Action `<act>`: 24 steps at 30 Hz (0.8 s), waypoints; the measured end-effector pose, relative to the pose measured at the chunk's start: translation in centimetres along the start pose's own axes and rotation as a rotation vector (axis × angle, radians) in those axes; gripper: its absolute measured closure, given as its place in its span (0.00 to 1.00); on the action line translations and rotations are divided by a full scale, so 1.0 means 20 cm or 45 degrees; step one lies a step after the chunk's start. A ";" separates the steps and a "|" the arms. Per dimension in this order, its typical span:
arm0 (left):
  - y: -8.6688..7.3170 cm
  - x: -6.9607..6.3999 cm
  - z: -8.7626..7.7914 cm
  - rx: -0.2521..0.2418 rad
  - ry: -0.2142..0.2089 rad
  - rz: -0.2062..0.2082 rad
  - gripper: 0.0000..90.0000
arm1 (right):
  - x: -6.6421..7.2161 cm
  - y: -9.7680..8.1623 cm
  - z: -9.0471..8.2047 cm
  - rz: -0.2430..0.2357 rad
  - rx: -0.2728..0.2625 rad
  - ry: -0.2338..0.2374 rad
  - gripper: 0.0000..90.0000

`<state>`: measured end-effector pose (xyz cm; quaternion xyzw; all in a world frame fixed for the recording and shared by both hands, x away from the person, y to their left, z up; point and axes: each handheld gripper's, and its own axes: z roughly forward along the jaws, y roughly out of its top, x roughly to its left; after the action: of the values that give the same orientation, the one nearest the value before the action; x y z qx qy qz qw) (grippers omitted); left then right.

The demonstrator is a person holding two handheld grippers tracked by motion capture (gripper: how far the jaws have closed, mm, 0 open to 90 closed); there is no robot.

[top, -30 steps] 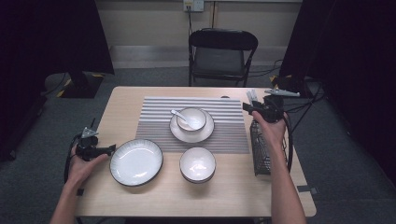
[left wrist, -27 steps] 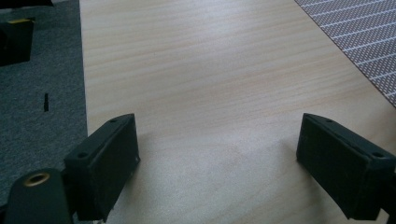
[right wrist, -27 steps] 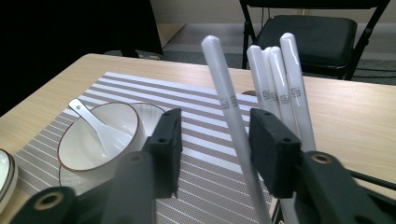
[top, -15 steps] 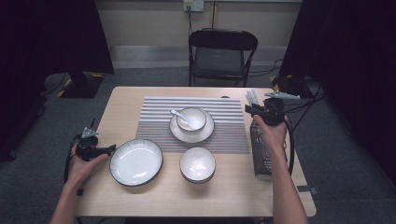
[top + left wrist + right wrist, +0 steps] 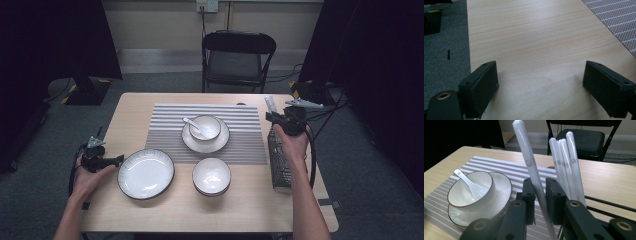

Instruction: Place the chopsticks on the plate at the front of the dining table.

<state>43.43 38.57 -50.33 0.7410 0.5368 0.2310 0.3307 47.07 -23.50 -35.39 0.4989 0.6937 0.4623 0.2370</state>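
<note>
From above, your right gripper [image 5: 274, 118] sits over the mesh holder [image 5: 280, 162] at the table's [image 5: 250, 210] right edge; its own view shows jaws just closed, pinching one white chopstick [image 5: 529, 165] that could pivot or drag its neighbours [image 5: 566, 162]; your left gripper [image 5: 541, 90] rests spread and empty on bare wood.

The worktop [image 5: 250, 210] is pale wood with a fine lengthwise grain. On it lies a placemat [image 5: 165, 127] striped in grey and white. The plate [image 5: 146, 173] is white with a dark rim, and so is the bowl [image 5: 212, 176] beside it. The small bowl [image 5: 465, 195] is white with a thin brown rim, its saucer [image 5: 499, 202] is ribbed white, and the spoon [image 5: 467, 182] is white. The chopsticks [image 5: 566, 165] are glossy white with a small grey square pattern. The basket [image 5: 278, 165] is grey wire mesh. The chair [image 5: 236, 60] is black. The floor [image 5: 50, 120] is dark grey carpet. Both grippers, left [image 5: 541, 92] and right [image 5: 540, 197], are black.
</note>
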 end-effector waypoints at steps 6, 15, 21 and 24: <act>0.00 0.00 0.00 0.001 0.000 0.001 0.14 | -0.02 0.01 -0.04 0.014 -0.053 -0.006 0.90; 0.00 0.00 0.00 0.000 0.000 0.001 0.14 | -0.02 -0.01 -0.04 0.005 -0.064 -0.021 0.91; 0.00 0.00 0.00 0.001 0.001 0.001 0.14 | -0.02 -0.02 -0.03 0.003 -0.048 -0.032 0.92; 0.00 0.00 0.00 0.000 0.000 0.000 0.14 | -0.02 -0.02 -0.03 -0.002 -0.052 -0.047 0.92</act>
<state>43.43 38.57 -50.33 0.7410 0.5368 0.2311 0.3306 46.65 -24.18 -35.46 0.5020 0.6799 0.4669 0.2604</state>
